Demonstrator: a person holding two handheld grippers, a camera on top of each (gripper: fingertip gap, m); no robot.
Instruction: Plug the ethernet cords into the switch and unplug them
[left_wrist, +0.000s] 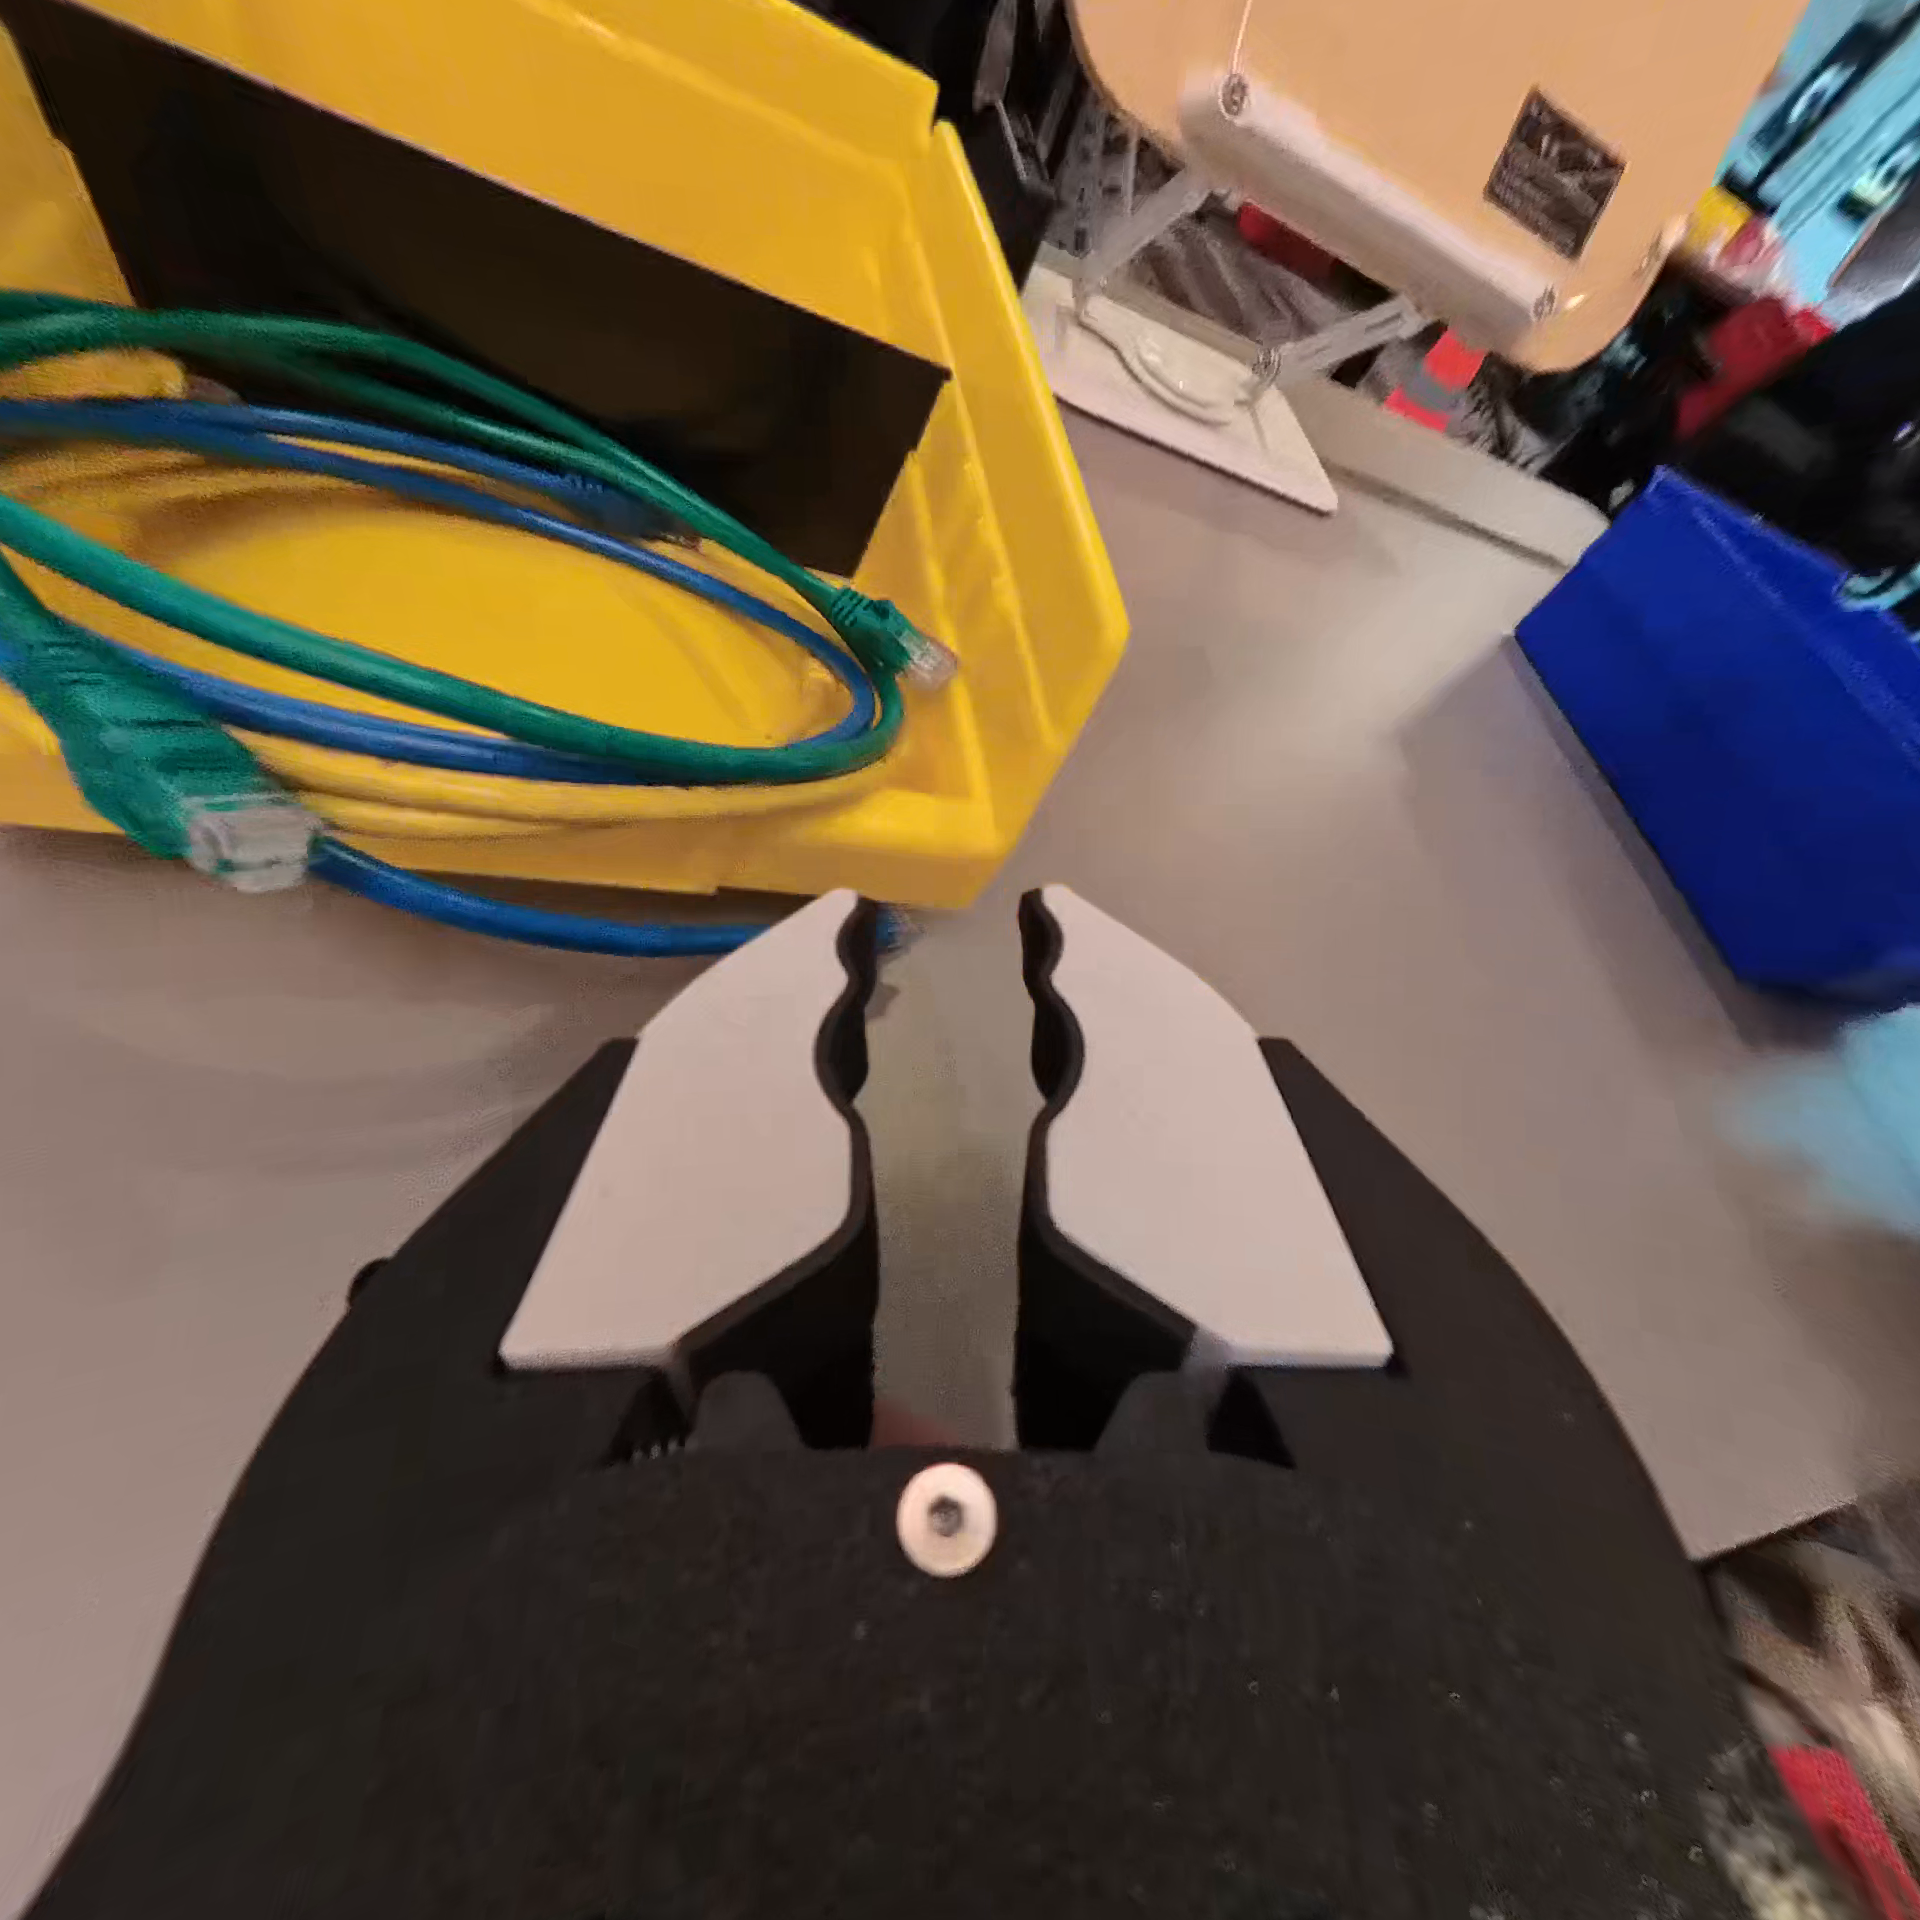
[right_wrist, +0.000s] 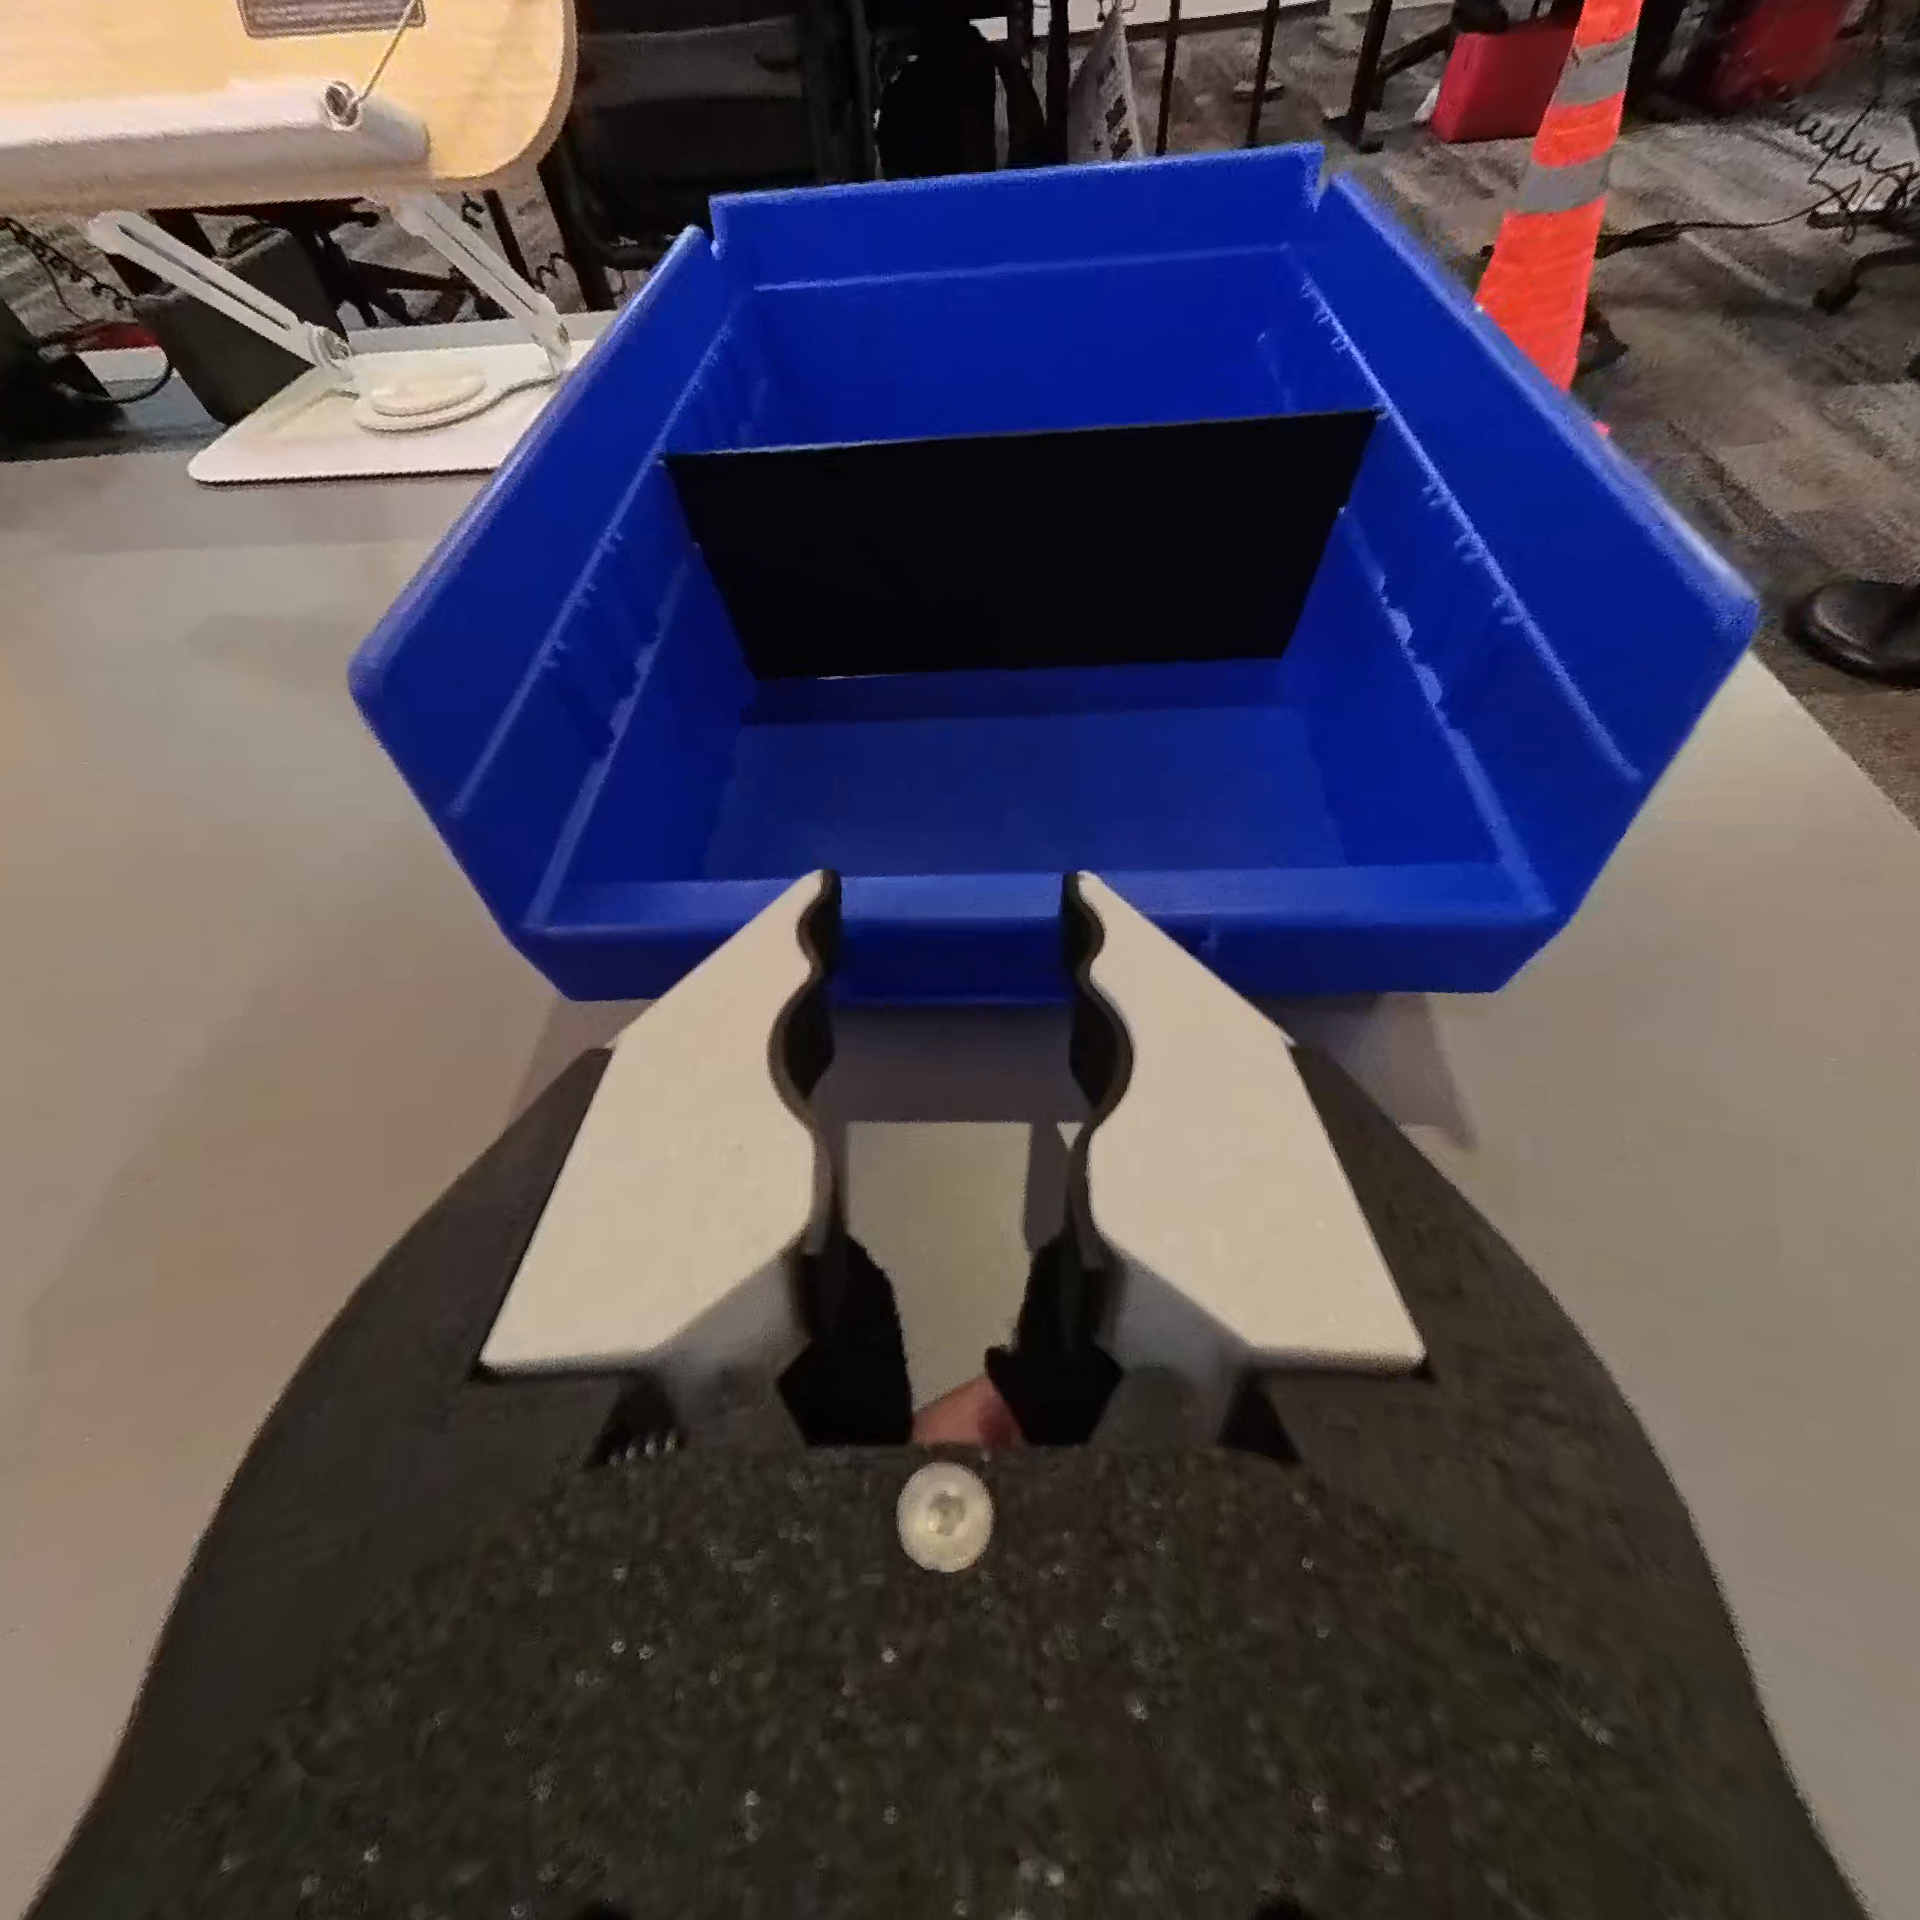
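The left gripper (left_wrist: 940, 914) hangs low over the grey desk (left_wrist: 1299, 831), its jaws parted with nothing between them. Just ahead and to the left sits a yellow bin (left_wrist: 997, 540) with a black divider (left_wrist: 582, 343) standing across it. Coiled inside lie a green cord (left_wrist: 499, 707), a blue cord (left_wrist: 436, 743) and a yellow cord (left_wrist: 582, 800). One green plug (left_wrist: 249, 836) hangs over the bin's front lip; a loop of the blue cord spills onto the desk beside the gripper's left fingertip. A blue bin (left_wrist: 1745, 790) stands well apart to the right.
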